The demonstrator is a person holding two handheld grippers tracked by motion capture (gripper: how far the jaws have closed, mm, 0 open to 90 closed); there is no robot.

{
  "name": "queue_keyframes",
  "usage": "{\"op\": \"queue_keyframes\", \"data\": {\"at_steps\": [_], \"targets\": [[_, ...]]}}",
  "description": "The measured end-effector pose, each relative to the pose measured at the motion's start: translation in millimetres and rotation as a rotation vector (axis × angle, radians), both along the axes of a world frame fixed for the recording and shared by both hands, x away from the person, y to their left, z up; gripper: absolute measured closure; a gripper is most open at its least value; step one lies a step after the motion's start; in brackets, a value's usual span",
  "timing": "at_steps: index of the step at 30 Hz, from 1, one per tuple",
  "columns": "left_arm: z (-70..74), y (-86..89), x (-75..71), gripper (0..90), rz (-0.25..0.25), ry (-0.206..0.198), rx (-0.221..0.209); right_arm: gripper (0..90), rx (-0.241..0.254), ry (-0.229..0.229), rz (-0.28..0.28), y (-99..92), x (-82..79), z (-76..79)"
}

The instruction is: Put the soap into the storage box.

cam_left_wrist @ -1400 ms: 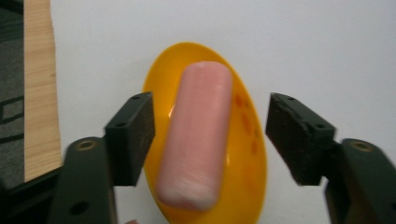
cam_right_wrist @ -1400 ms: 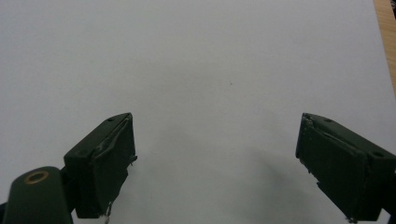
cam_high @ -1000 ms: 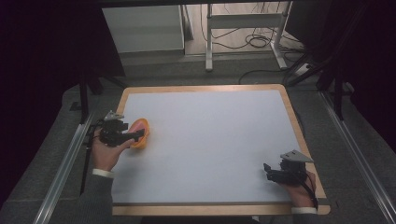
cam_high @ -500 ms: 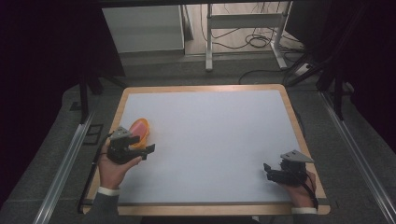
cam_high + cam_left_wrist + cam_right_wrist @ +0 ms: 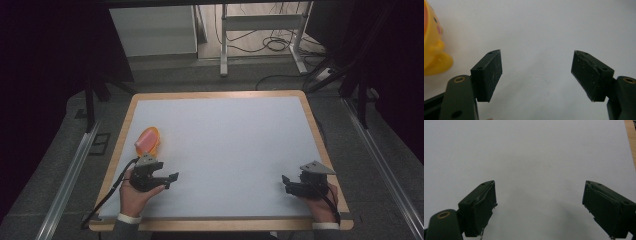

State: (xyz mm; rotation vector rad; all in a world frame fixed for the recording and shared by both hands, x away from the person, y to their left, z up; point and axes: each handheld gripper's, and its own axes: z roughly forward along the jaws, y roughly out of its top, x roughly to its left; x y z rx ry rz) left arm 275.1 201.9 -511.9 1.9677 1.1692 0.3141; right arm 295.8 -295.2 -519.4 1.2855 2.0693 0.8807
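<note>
An orange and yellow plastic toy (image 5: pixel 148 140) lies near the left edge of the white tabletop (image 5: pixel 225 140). My left gripper (image 5: pixel 169 181) sits on the table just in front of the toy, apart from it, its jaws open and pointing right. In the left gripper view the toy's yellow part (image 5: pixel 434 50) lies to the left of the open left gripper (image 5: pixel 537 53), with bare table between the jaws. My right gripper (image 5: pixel 286 184) rests near the front right corner, pointing left. It stands open over bare table in the right gripper view (image 5: pixel 539 183).
The table has a wooden rim (image 5: pixel 215 94). Metal rails (image 5: pixel 65 185) run along both sides on the floor. A desk frame with cables (image 5: pixel 260 40) stands beyond the far edge.
My left gripper has drawn back from the toy toward the front edge and turned to point right. The toy stays where it was. The right gripper has not moved.
</note>
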Motion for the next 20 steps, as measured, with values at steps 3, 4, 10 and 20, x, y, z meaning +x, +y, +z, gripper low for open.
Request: {"op": "queue_keyframes", "data": {"at_steps": [3,4,10,20], "targets": [[-5.8,-2.4,-1.5,25.3,0.0,0.012,0.043,11.5,0.001,-0.003,-0.003,-0.7,0.0,0.3],[-6.3,-2.7,-1.9,25.3,-0.004,0.013,0.049,11.5,0.002,-0.005,-0.003,-0.5,0.0,0.3],[-6.8,-3.2,-1.7,25.4,-0.015,0.004,0.039,11.5,-0.004,-0.008,0.007,0.9,-0.9,1.0],[-0.2,3.8,-2.5,25.1,-0.009,-0.011,0.027,11.5,0.012,-0.036,0.027,2.9,-2.7,6.2]]}}
